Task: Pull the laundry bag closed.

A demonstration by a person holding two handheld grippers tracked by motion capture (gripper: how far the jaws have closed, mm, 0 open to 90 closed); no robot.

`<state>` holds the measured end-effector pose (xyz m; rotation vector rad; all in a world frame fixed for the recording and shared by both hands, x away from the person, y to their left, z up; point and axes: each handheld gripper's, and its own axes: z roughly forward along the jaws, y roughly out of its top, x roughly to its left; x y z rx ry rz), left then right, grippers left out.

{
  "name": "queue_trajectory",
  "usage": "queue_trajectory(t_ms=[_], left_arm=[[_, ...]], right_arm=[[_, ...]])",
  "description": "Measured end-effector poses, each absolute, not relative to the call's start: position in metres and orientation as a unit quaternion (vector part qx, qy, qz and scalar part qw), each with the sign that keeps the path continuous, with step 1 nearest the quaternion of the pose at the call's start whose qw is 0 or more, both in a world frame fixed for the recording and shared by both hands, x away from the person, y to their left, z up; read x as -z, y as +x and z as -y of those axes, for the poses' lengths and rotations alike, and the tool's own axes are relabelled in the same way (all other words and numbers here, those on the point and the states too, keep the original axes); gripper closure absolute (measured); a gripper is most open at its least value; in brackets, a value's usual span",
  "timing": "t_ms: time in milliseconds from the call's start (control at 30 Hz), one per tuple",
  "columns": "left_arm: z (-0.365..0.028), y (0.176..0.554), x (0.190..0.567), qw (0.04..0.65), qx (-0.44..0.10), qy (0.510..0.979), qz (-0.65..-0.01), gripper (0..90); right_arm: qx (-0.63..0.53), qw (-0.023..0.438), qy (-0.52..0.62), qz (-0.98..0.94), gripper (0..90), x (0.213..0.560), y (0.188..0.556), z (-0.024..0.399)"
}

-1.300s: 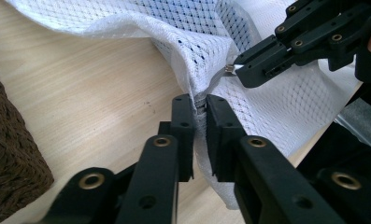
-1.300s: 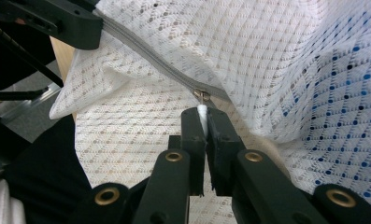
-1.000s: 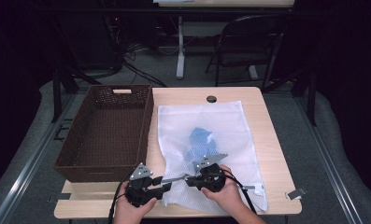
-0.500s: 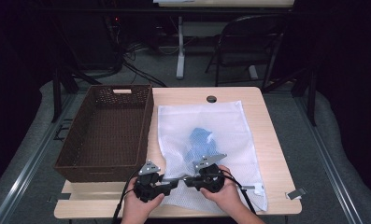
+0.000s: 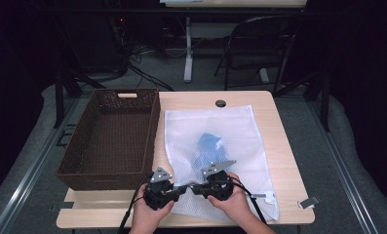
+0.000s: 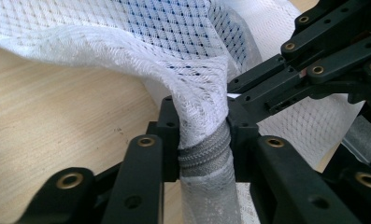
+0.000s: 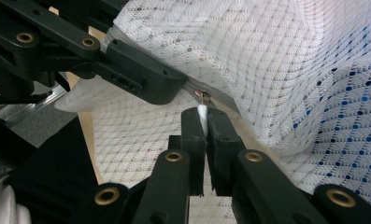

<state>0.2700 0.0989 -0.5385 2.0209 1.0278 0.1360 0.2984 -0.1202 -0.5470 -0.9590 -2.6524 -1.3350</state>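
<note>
Left hand-held gripper [image 6: 203, 140] just clamped the mesh bag [image 5: 220, 141] zipper edge; right hand-held gripper [image 7: 204, 123] pinches the zipper pull [image 7: 202, 112] beside it. Next, probably: draw the pull along the zipper.

My left gripper [image 5: 179, 191] and right gripper [image 5: 196, 189] meet tip to tip, both hands low and close together. My left jaws have just been closing and now pinch fabric; my right jaws stand nearly together, clamping a thin white edge.

The blue garment [image 5: 208, 148] inside the white mesh bag [image 5: 240, 131] is veiled by the netting, so its kind cannot be told. The bag's near edge is covered by the person's hands. The small zipper pull [image 7: 201, 95] is partly hidden behind black jaws.
</note>
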Motion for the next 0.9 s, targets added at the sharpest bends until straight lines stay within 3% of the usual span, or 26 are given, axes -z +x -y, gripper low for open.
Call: queue_trajectory(t_ms=[267,900], left_arm=[[-0.0993,0.2691,0.5326,0.422,-0.06,0.811,-0.4,81.0],[-0.0968,0.2657,0.5311,0.417,-0.067,0.818,-0.39,83.1]], right_arm=[[0.425,0.023,-0.314,0.849,86.7,0.5435,0.2999,0.12],[0.43,0.031,-0.32,0.844,86.8,0.5469,0.2987,0.1261]])
